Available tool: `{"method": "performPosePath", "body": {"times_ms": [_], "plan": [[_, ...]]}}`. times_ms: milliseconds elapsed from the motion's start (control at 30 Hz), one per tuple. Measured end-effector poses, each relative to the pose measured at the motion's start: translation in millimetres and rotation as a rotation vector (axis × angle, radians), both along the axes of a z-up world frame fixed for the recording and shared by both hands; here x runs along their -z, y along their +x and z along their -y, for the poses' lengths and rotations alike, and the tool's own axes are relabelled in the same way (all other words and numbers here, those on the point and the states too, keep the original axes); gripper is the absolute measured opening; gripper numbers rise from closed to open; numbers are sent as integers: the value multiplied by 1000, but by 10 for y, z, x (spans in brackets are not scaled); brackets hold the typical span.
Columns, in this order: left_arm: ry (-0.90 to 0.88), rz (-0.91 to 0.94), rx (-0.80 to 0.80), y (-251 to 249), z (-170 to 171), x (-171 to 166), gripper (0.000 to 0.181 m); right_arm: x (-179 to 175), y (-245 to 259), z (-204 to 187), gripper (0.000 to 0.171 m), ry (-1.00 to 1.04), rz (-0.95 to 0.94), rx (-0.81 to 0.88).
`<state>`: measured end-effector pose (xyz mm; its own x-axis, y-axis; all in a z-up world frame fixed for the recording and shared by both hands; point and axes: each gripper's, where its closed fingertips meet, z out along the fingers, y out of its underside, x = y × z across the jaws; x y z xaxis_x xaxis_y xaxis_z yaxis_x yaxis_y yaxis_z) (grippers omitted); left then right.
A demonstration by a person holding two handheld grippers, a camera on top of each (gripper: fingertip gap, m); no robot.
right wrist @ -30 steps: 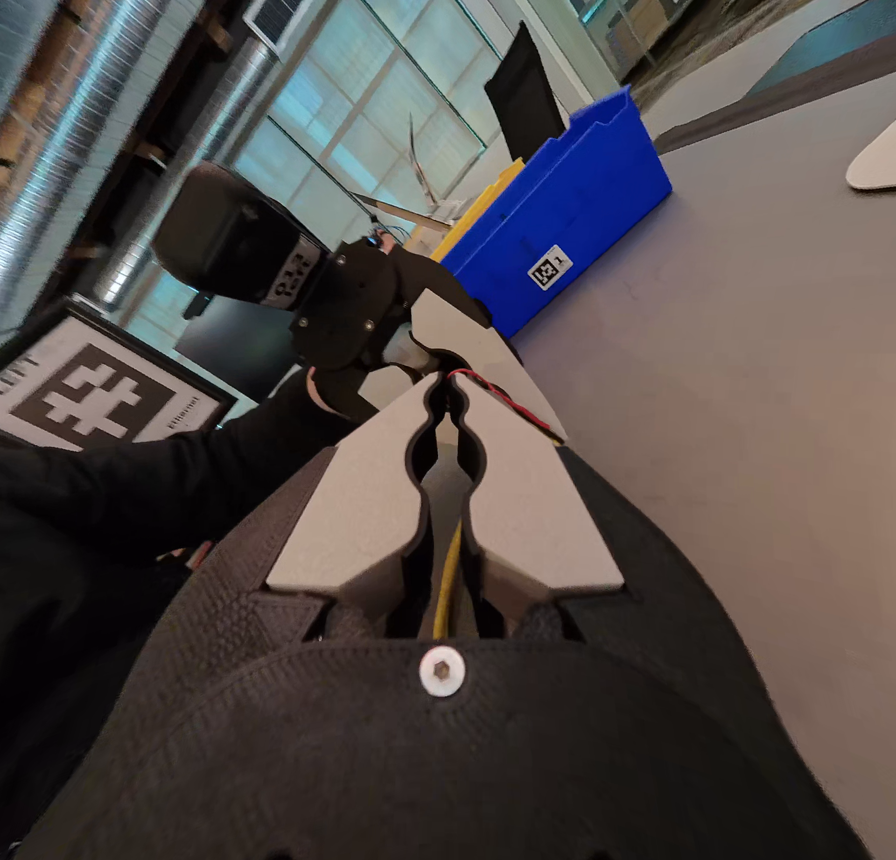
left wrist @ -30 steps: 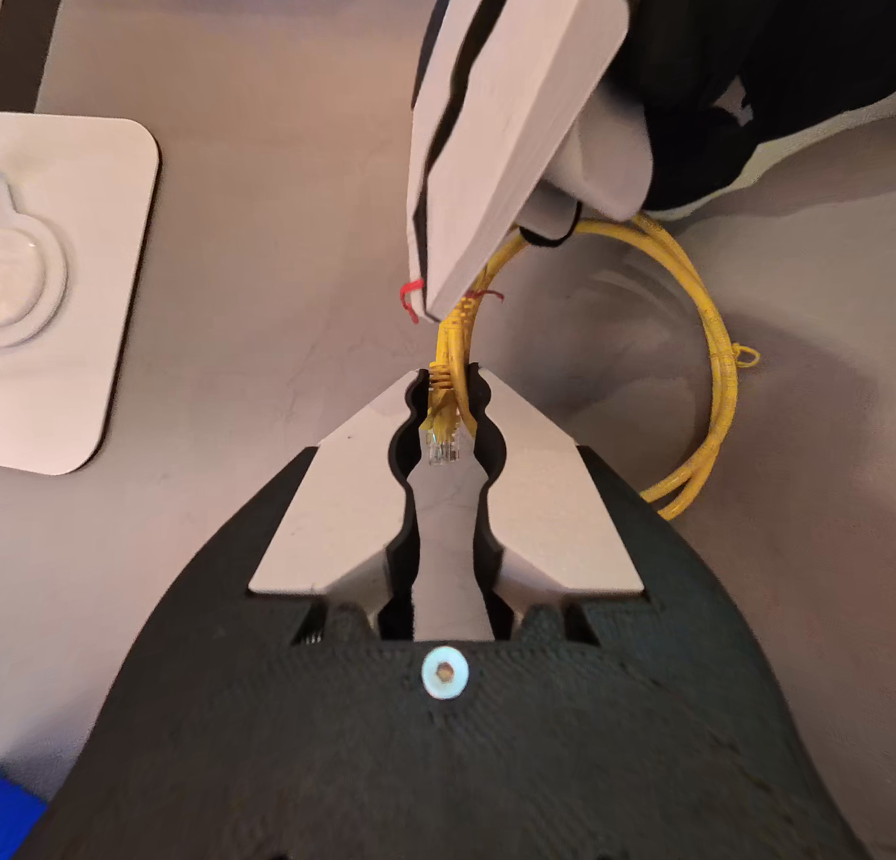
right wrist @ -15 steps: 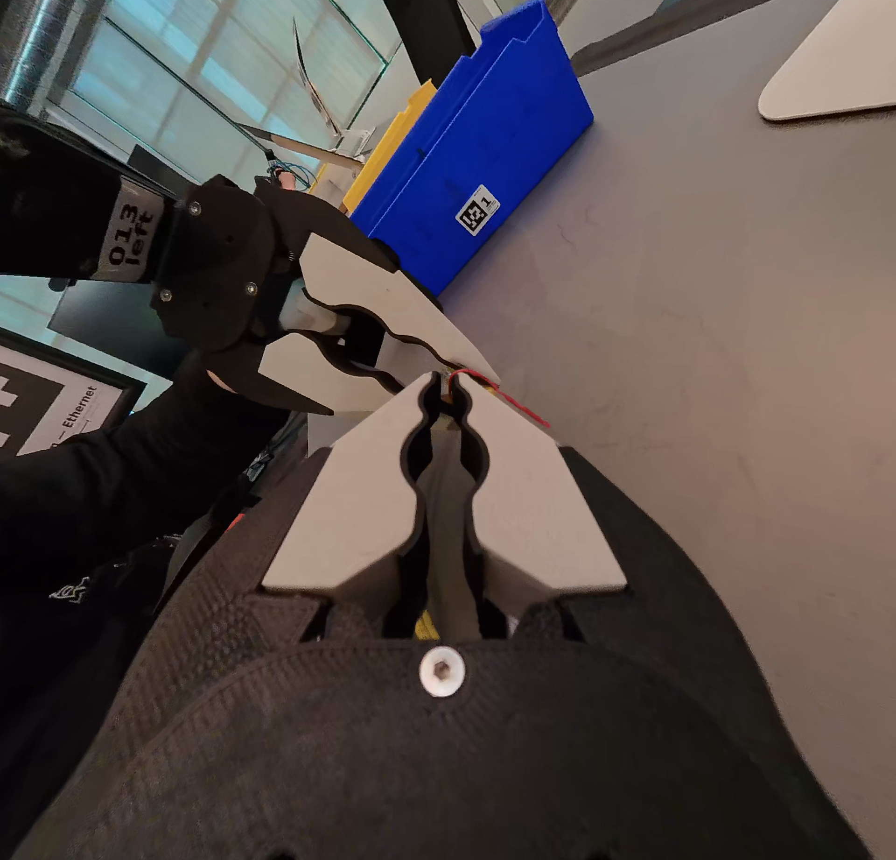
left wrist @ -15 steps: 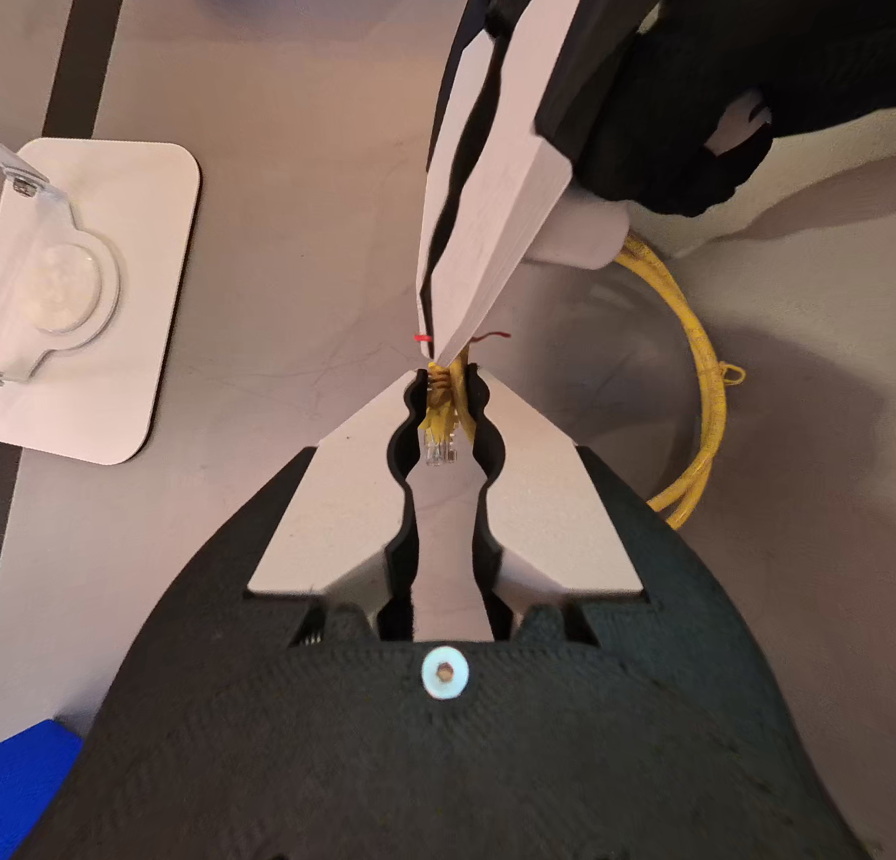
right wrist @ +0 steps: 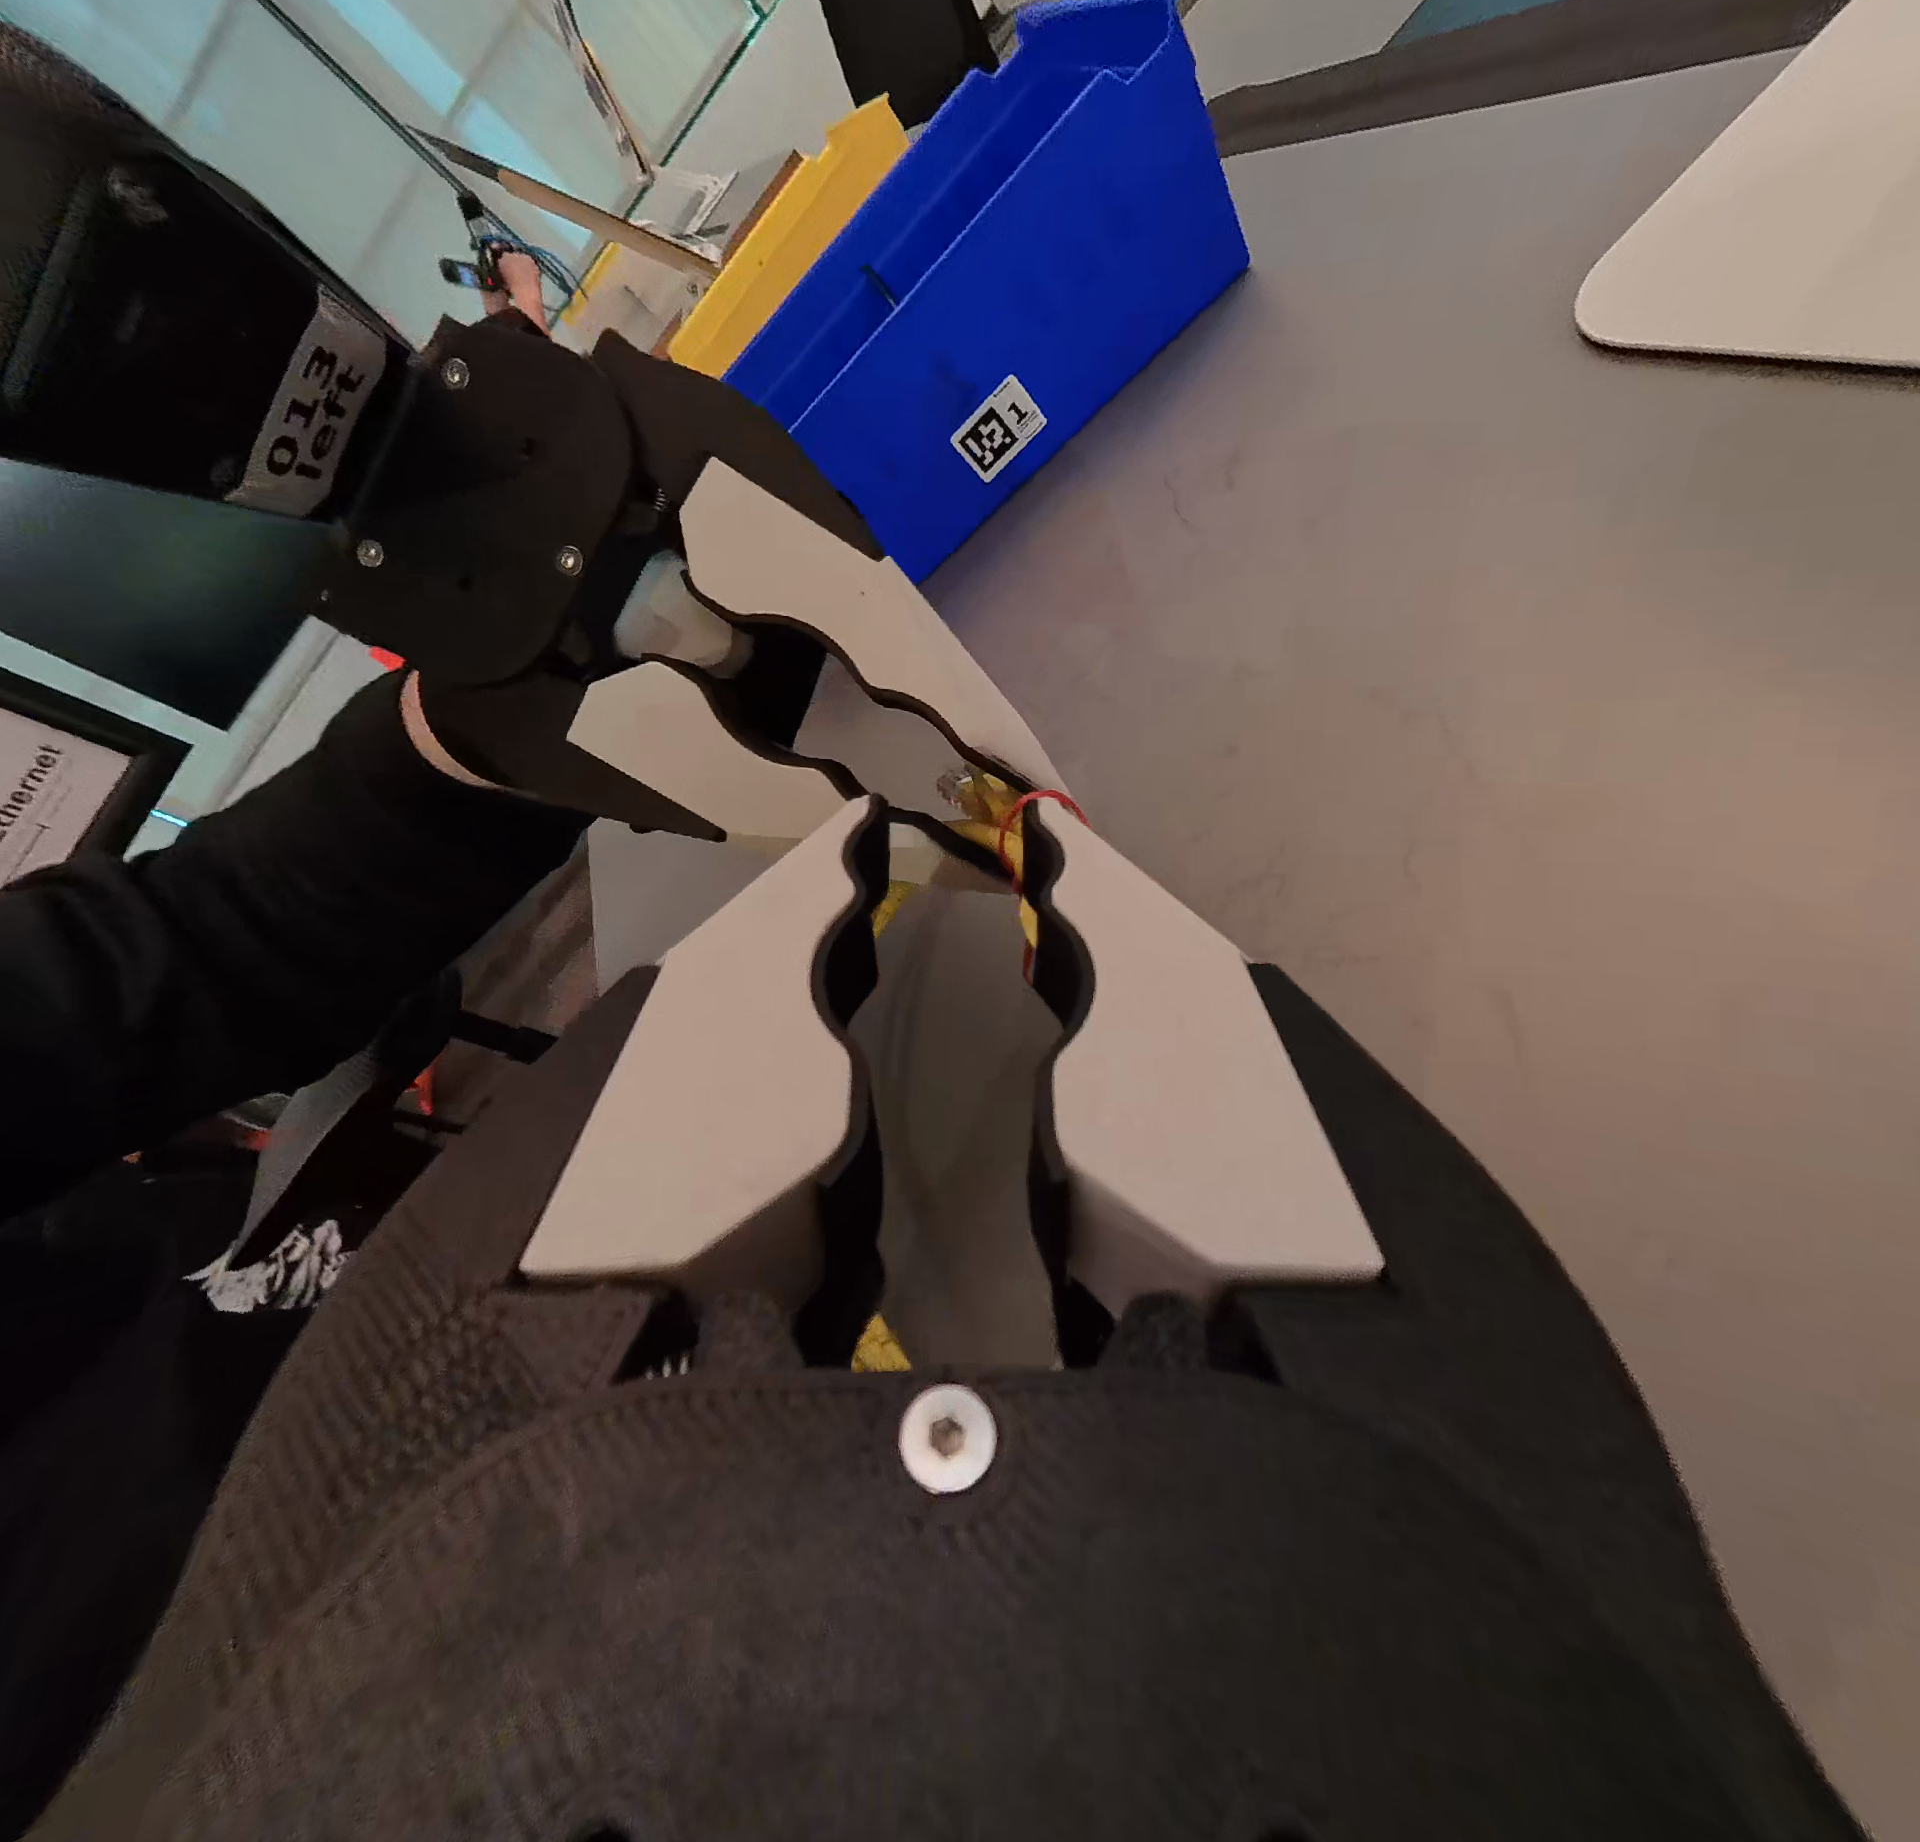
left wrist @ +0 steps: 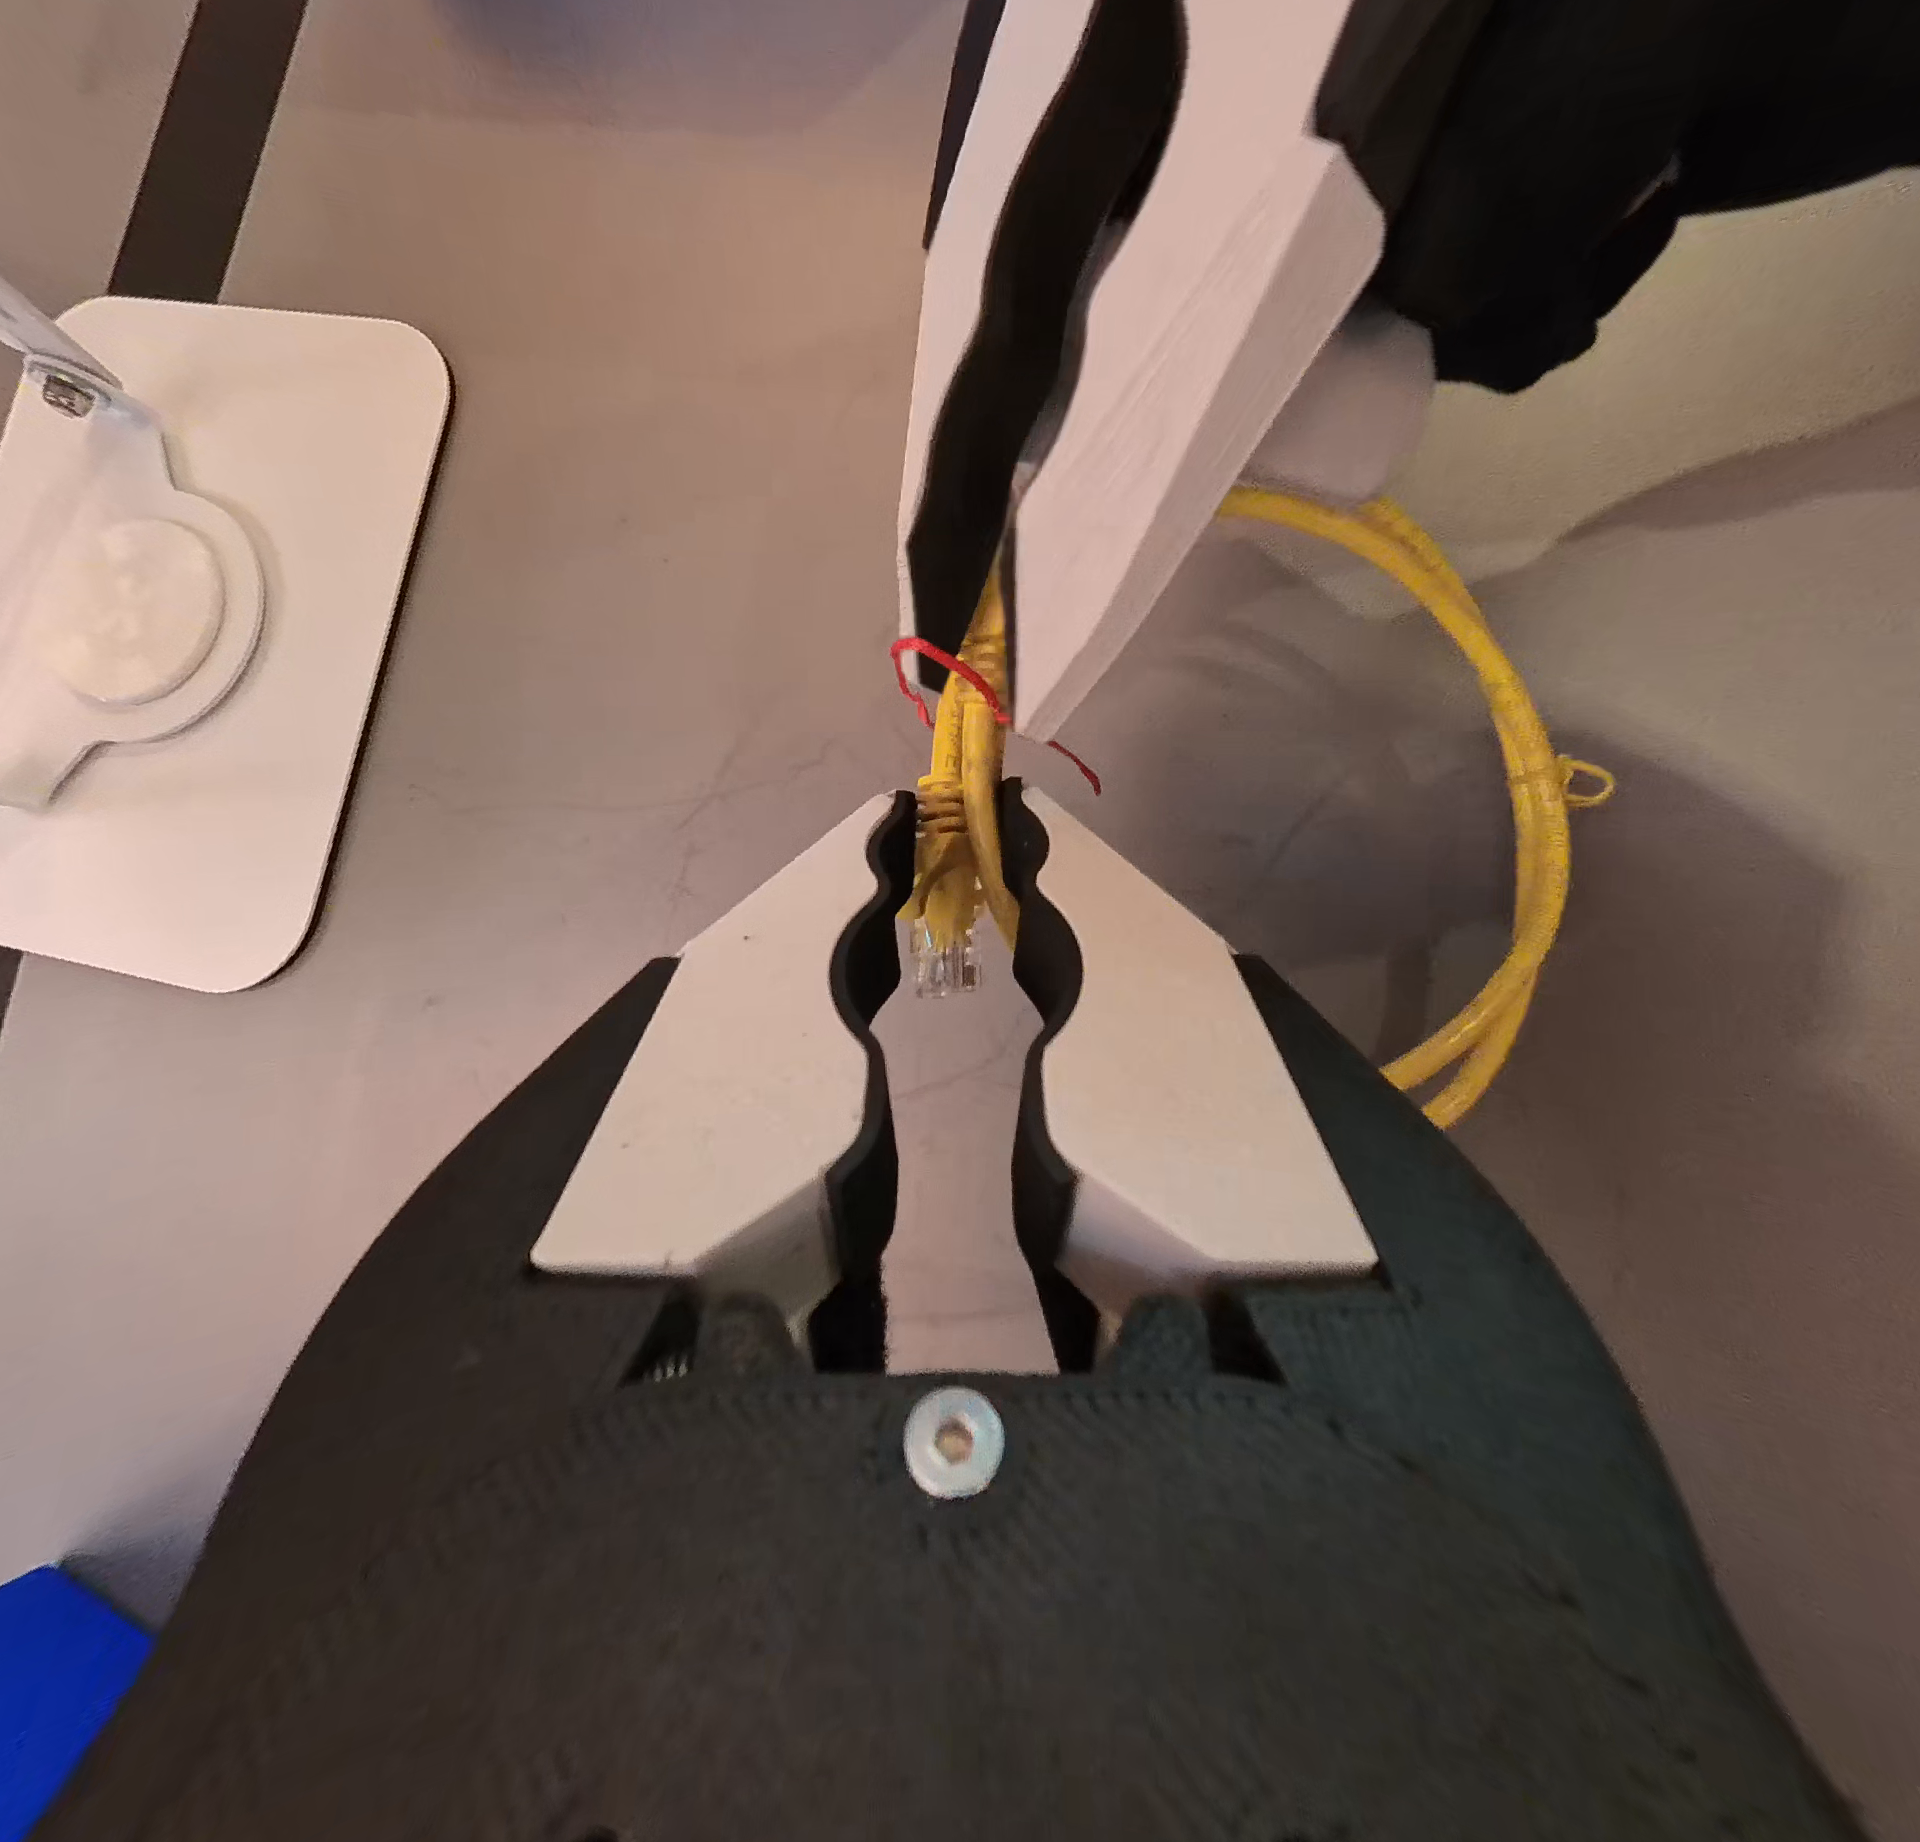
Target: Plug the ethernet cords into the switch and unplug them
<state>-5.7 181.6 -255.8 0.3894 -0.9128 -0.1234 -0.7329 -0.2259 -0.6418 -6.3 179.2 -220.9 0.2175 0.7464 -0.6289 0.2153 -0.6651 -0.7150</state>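
A coiled yellow ethernet cord (left wrist: 1527, 753), bound by a red twist tie (left wrist: 920, 665), hangs over the grey table. My left gripper (left wrist: 961, 805) is shut on the cord just behind its clear plug (left wrist: 943, 961), which points back between the fingers. My right gripper (left wrist: 977, 660) comes in from above, tip to tip with the left one; its jaws stand apart around the cord by the tie. In the right wrist view my right gripper (right wrist: 956, 826) shows a clear gap, with the cord (right wrist: 1029, 888) against its right finger. The left gripper (right wrist: 971, 810) meets it there. No switch is in view.
A white board (left wrist: 312, 649) carrying a clear plastic fixture (left wrist: 104, 608) lies on the table to the left. A blue bin (right wrist: 997, 265) stands at the table's far side, with a yellow bin (right wrist: 790, 234) behind it. A black-sleeved arm (right wrist: 208, 961) holds the left gripper. The grippers are tip to tip, or close to it.
My right gripper's jaws have opened from nearly shut on the cord to clearly apart. It has also tilted more upright over the left gripper. The left gripper keeps its hold.
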Motion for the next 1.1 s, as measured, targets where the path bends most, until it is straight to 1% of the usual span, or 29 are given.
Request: {"method": "performPosePath", "body": {"times_ms": [200, 267, 367, 500, 600, 667, 733, 767, 833, 933, 1000, 1033, 1100], "plan": [[-12, 17, 10, 16, 23, -29, 14, -3, -3, 68, 34, 46, 62, -50], [-20, 17, 18, 22, 40, -29, 14, 1, -4, 103, 42, 105, 105, -80], [-40, 29, 30, 44, 69, -37, 14, 6, 9, 128, 48, 213, 185, -111], [-69, 59, 36, 61, 86, -76, 14, -92, 34, 158, 55, 281, 181, -146], [-84, 77, 43, 61, 99, -119, 14, -261, 74, 182, 61, 303, 108, -171], [-95, 91, 49, 59, 111, -153, 14, -484, 126, 169, 65, 315, -12, -168], [-102, 108, 60, 57, 128, -205, 14, -710, 263, 71, 59, 300, -154, -128], [-105, 113, 68, 52, 139, -230, 14, -751, 348, 16, 58, 292, -189, -114], [-118, 135, 81, 44, 164, -295, 14, -699, 514, -141, 55, 320, -181, -60], [-142, 163, 98, 27, 193, -383, 14, -437, 659, -290, 49, 373, -81, -23], [-160, 178, 110, 18, 213, -438, 14, -233, 644, -275, 49, 453, 20, -52], [-168, 180, 114, 12, 219, -460, 14, -132, 611, -241, 52, 494, 71, -82], [-183, 192, 121, 10, 232, -516, 14, -49, 492, -134, 57, 569, 89, -135]]}}
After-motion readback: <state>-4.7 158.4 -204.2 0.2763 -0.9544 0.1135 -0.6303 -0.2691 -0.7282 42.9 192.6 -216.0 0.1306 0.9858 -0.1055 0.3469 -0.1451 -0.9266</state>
